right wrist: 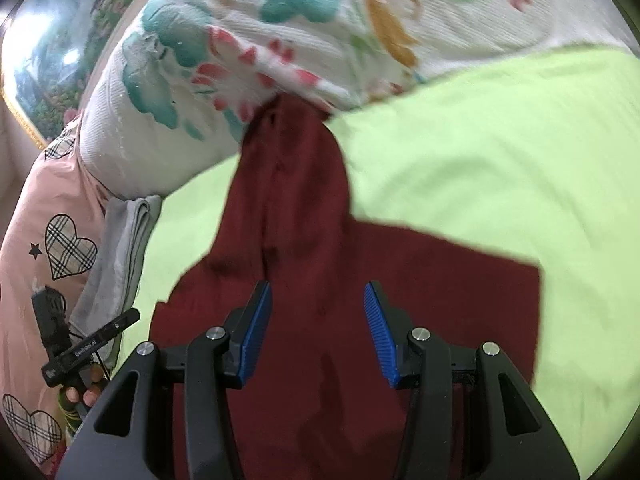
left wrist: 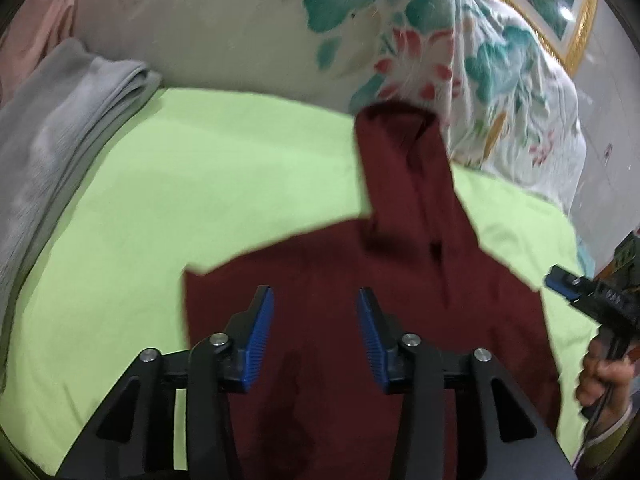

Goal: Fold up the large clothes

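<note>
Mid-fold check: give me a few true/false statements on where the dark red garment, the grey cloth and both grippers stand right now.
1. The dark red garment lies on a lime green sheet. True.
2. The left gripper is clamped on the garment. False: its jaws stand apart with nothing pinched between them.
3. A folded grey cloth lies at the sheet's edge. True.
4. The right gripper holds the grey cloth. False: it is open over the red garment.
5. The garment's narrow end reaches the floral bedding. True.
</note>
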{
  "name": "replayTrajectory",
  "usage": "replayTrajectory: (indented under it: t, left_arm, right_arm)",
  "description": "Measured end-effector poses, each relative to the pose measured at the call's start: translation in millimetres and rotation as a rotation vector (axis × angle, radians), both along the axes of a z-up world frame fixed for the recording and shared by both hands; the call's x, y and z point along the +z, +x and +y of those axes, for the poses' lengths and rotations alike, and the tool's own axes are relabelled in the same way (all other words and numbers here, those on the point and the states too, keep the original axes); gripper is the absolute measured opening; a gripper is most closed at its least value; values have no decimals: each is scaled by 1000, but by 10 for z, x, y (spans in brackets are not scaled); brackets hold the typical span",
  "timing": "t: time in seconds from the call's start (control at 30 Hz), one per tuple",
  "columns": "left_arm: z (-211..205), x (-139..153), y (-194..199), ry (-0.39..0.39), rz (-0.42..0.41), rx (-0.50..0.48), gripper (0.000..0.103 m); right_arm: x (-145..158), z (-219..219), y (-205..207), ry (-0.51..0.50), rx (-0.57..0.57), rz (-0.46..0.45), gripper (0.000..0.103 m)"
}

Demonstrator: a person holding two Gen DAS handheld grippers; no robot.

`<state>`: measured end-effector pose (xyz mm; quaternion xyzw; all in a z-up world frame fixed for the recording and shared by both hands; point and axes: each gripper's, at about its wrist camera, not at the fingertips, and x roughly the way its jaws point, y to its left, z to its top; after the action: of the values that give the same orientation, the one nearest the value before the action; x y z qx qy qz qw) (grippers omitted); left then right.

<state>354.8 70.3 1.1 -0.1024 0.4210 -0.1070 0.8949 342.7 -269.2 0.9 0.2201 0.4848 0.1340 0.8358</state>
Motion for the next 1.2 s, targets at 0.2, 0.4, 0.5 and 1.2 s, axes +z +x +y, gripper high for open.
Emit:
replayTrajectory:
  t: [0.2,0.4,0.5,1.2]
  left_arm:
    - [-348,87,750,-31,20,-3,52]
    - [-704,138,1566,-26,24,-57,62]
    - [-852,55,1927,-7,31,-76,62]
    - [-985,-123,2172,128,-55,-153,2]
  right_arm:
    - [-122,254,824,6,33,-5,49]
    - [-255,475,1608,-30,66,-30,49]
    - [-350,593,1895,-62,101,-43,49]
    - [-294,112,2017,-63,65,-94,4]
